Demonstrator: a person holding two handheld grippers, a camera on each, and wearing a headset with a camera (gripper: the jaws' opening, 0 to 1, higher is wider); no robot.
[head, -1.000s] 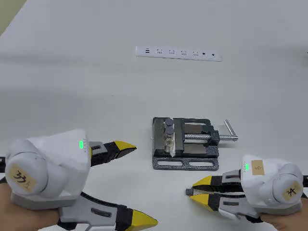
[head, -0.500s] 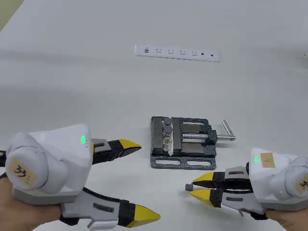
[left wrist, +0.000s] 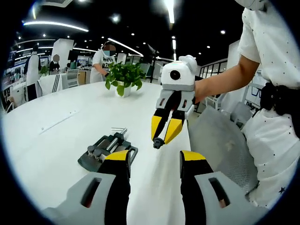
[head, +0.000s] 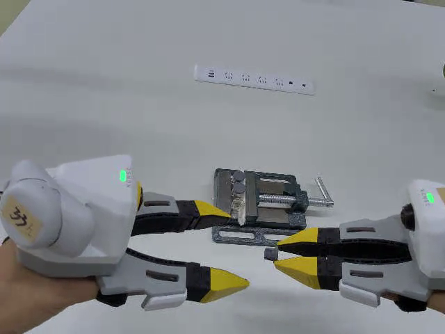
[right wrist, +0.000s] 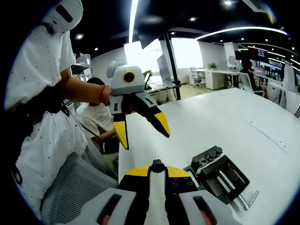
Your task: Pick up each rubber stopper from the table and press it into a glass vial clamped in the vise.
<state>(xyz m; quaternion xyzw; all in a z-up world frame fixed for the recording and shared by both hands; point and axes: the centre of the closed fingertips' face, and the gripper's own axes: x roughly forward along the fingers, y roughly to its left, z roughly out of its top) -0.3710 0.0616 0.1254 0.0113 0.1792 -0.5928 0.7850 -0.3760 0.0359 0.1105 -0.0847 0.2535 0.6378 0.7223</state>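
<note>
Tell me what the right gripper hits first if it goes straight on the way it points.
Probably the left gripper, open and almost dead ahead in the right gripper view. The right gripper, shut on a rubber stopper, points past the vise. Depth is unclear.

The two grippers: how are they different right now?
The left gripper has its jaws spread wide and holds nothing; the right gripper has its jaws nearly shut, pinching a small dark rubber stopper. Both have yellow tips, white bodies and a green light.
</note>
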